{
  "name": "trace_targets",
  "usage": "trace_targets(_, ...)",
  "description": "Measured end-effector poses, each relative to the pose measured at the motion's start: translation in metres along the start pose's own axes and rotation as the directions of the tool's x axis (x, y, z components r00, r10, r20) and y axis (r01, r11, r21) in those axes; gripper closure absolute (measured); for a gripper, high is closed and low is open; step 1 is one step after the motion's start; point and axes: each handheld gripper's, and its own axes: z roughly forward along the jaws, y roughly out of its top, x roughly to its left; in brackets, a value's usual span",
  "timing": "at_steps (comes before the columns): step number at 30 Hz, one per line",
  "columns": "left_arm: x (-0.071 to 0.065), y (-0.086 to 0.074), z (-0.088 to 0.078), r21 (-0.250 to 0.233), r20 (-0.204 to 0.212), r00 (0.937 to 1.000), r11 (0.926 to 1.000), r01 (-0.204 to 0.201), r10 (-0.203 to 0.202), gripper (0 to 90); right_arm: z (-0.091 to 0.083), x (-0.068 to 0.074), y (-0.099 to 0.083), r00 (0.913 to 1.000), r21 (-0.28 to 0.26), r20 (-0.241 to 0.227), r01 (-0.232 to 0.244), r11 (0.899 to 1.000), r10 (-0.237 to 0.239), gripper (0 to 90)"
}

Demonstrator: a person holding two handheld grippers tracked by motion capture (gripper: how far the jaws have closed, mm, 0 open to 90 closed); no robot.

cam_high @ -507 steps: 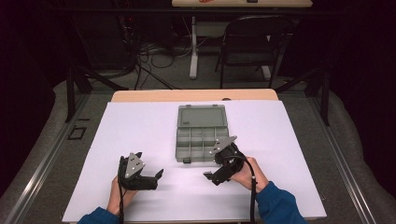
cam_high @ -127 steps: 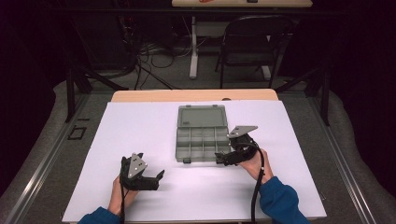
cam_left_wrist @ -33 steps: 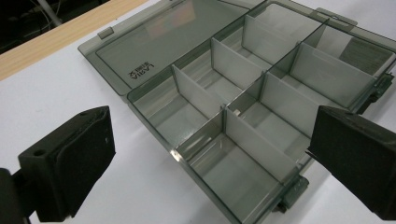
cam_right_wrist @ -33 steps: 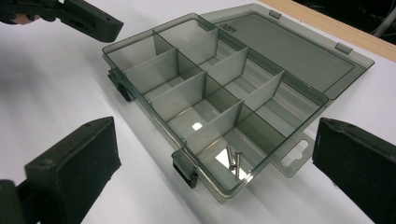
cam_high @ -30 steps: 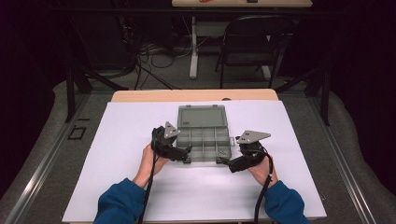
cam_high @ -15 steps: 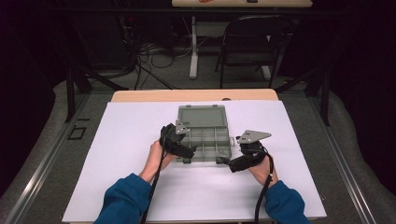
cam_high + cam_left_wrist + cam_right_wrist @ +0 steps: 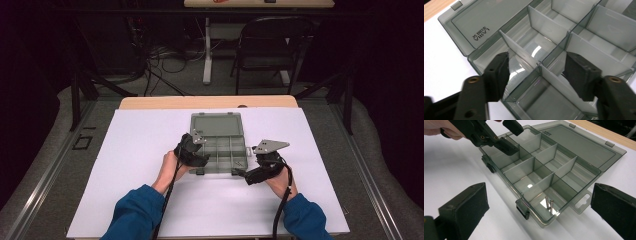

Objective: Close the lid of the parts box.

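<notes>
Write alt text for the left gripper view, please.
The left tool reaches down into an open grey plastic box, its jaws on either side of a clear divider and closing in, not yet pressing it. The lid lies flat on the white table.

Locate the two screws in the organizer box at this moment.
In the right gripper view the screws lie in the near corner compartment of the organizer box, beside the front latch and the hang tab.
</notes>
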Motion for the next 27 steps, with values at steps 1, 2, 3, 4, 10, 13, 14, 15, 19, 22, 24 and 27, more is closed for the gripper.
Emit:
trace_targets(1, 0.000, 0.000, 0.001, 0.000, 0.000, 1.0000, 1.0000, 0.003, -0.003, 40.5, 0.000, 0.000, 0.000, 1.0000, 0.001, 0.001, 0.001, 1.000, -0.001, 0.5)
trace_targets(2, -0.001, 0.000, 0.002, 0.003, 0.000, 1.0000, 1.0000, 0.006, -0.006, 41.8, 0.000, 0.000, 0.000, 1.0000, -0.001, 0.001, 0.001, 1.000, -0.001, 0.5)
trace_targets(3, -0.001, -0.001, 0.003, 0.010, 0.005, 1.0000, 0.9999, 0.005, -0.005, 43.1, 0.000, 0.000, 0.000, 1.0000, 0.000, 0.003, 0.000, 1.000, 0.000, 0.6)
trace_targets(4, -0.001, -0.001, 0.004, 0.012, 0.003, 1.0000, 0.9999, 0.003, -0.003, 44.5, 0.000, 0.000, 0.000, 1.0000, 0.001, 0.003, 0.001, 1.000, -0.001, 0.6)
trace_targets(10, -0.004, -0.001, 0.009, 0.013, 0.003, 0.9999, 0.9998, 0.016, -0.016, 51.1, 0.000, -0.001, 0.000, 1.0000, -0.001, 0.003, 0.001, 1.000, -0.001, 0.6)
trace_targets(13, -0.006, -0.001, 0.010, 0.009, -0.010, 0.9996, 0.9996, 0.026, -0.026, 52.9, 0.000, -0.001, 0.000, 1.0000, -0.002, 0.003, 0.002, 1.000, -0.002, 0.7)
trace_targets(14, -0.006, -0.001, 0.011, 0.008, -0.017, 0.9995, 0.9996, 0.028, -0.028, 53.5, 0.000, -0.001, 0.000, 1.0000, -0.001, 0.003, 0.002, 1.000, -0.002, 0.8)
trace_targets(15, -0.007, -0.001, 0.011, 0.006, -0.022, 0.9993, 0.9995, 0.031, -0.031, 54.4, 0.000, -0.001, 0.000, 1.0000, -0.001, 0.003, 0.002, 1.000, -0.002, 0.9)
trace_targets(19, -0.008, -0.001, 0.011, 0.009, -0.033, 0.9988, 0.9993, 0.035, -0.035, 55.3, 0.000, -0.001, 0.000, 1.0000, 0.002, 0.005, 0.002, 1.000, -0.002, 1.2)
trace_targets(22, -0.008, -0.002, 0.012, -0.001, -0.036, 0.9988, 0.9995, 0.033, -0.033, 55.8, 0.000, -0.001, 0.000, 1.0000, 0.002, 0.005, 0.001, 1.000, -0.001, 1.2)
trace_targets(24, -0.008, -0.002, 0.011, 0.000, -0.036, 0.9989, 0.9996, 0.030, -0.030, 56.2, 0.001, -0.001, 0.000, 1.0000, 0.001, 0.004, 0.001, 1.000, -0.001, 1.2)
trace_targets(27, -0.009, -0.002, 0.011, -0.003, -0.040, 0.9988, 0.9996, 0.028, -0.028, 56.6, 0.001, -0.002, 0.000, 1.0000, 0.004, 0.005, -0.001, 1.000, 0.001, 1.2)
